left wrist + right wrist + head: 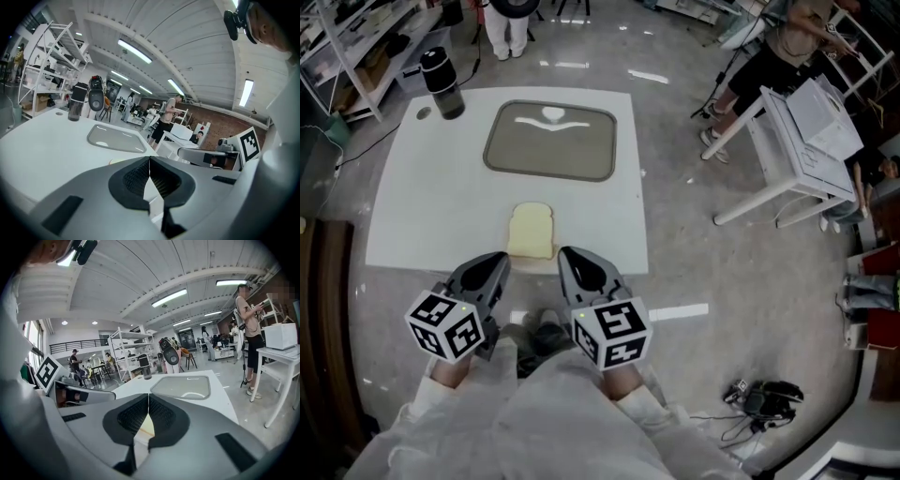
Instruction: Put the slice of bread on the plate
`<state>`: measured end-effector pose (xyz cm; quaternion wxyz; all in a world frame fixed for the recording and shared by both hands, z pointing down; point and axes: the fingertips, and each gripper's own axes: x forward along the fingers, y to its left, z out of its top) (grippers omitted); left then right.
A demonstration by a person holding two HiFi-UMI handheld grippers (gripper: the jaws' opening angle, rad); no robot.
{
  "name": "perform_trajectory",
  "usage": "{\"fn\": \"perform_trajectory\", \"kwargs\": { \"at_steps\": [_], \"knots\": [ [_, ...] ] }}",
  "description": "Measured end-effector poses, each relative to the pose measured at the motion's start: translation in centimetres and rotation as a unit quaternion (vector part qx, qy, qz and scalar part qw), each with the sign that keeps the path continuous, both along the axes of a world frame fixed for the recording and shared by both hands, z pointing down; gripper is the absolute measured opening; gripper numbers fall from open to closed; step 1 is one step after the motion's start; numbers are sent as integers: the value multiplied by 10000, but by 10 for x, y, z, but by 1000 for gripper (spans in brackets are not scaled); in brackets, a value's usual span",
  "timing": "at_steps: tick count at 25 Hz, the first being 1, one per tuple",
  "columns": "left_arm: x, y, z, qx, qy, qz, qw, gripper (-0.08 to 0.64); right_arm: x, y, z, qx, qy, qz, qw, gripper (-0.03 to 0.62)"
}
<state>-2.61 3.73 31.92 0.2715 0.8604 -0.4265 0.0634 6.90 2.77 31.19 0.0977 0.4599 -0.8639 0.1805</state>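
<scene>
1. Nothing's been picked up yet. The bread (531, 231) lies flat at the near edge of the table (422, 197), right in front of the person. The plate (516, 150) sits further back with nothing on it that I can see, just light glare, and it's well apart from the bread.
2. Left gripper (499, 259): jaws pressed together with nothing between them. It hangs off the near table edge, just left of the bread, nose pointing in toward the table.
3. Right gripper (568, 253): same story, jaws closed on nothing, just beside the bread's near right corner.
4. My read is that this is the very start, the approach step. As far as I can tell, neither gripper touches the slice.
5. For the next move, I reckon one gripper has to open its jaws, come in low at an edge of the slice and pinch it. The bread looks soft and lies flat on the table, so getting a jaw under it without squashing or tearing it is probably the fiddly bit.
6. After that it's a lift and a straight carry forward to the plate. The bottle (442, 82) stands off in the far left corner, so it shouldn't get in the way.
</scene>
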Motion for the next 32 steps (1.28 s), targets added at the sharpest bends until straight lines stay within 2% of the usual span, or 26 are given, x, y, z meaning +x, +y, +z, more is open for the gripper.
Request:
{"fn": "perform_trajectory", "kwargs": {
  "at_steps": [9, 19, 26, 32],
  "knots": [
    [-9, -7, 16, -267, 15, -107, 9996, 9, -1, -3, 20, -298, -14, 8, 9996, 14],
    [-26, -22, 32, -521, -58, -28, 9986, 9, -6, -15, 32, -531, 36, 182, 9984, 15],
    [-38, -35, 46, -758, -56, 16, 9971, 9, -16, -20, 53, -891, 89, 199, 9958, 15],
    [-39, -39, 71, -1105, -32, 13, 9939, 9, -25, -26, 67, -1116, -46, 165, 9936, 15]
  ]
}}
